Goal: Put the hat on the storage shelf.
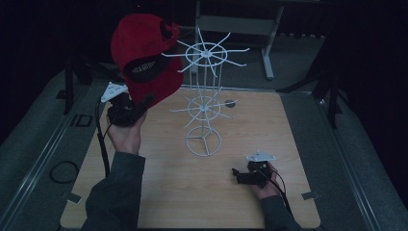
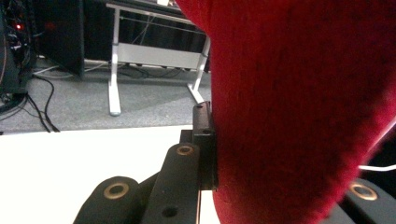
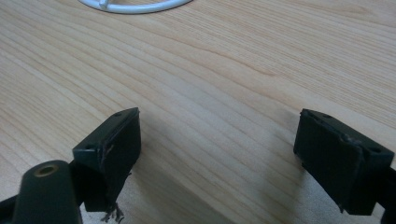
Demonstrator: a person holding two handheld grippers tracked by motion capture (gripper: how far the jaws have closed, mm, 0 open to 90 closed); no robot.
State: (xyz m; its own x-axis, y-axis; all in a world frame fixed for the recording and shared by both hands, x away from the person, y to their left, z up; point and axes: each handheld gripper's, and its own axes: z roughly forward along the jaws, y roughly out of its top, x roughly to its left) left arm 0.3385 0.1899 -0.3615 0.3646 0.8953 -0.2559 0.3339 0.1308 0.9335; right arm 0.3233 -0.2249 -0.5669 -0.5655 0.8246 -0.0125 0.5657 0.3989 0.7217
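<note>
Two grippers are mine at this table, and the left gripper (image 1: 126, 111) has the thing that matters: a red cap (image 1: 144, 57) of fuzzy, felt-like cloth, held up in the air above the left rear part of the wooden table (image 1: 159, 192). In the high view the cap hangs crown-up, with a dark band across its front that carries pale lettering too small for me to read, and a dark patch near its top right edge. Its lower edge goes down into my left jaws; in the left gripper view the red cloth (image 2: 299, 107) presses flat against the inner face of one black jaw, and the other jaw is hidden behind the cloth — so I am closed on the cap, though I cannot see how much of it is pinched. The cap's right side sits just beside the upper ring of spokes on the white wire rack (image 1: 206, 91), near the tips of the left-hand spokes; I cannot tell whether it touches them. That rack stands upright at the middle of the table on a round wire base (image 1: 203, 141), with two tiers of radiating hooks, and nothing hangs from either tier. My right gripper (image 1: 243, 174) lies low by the table's front right, well apart from the rack — its jaws stand wide apart over bare wood (image 3: 219, 70), holding nothing.
</note>
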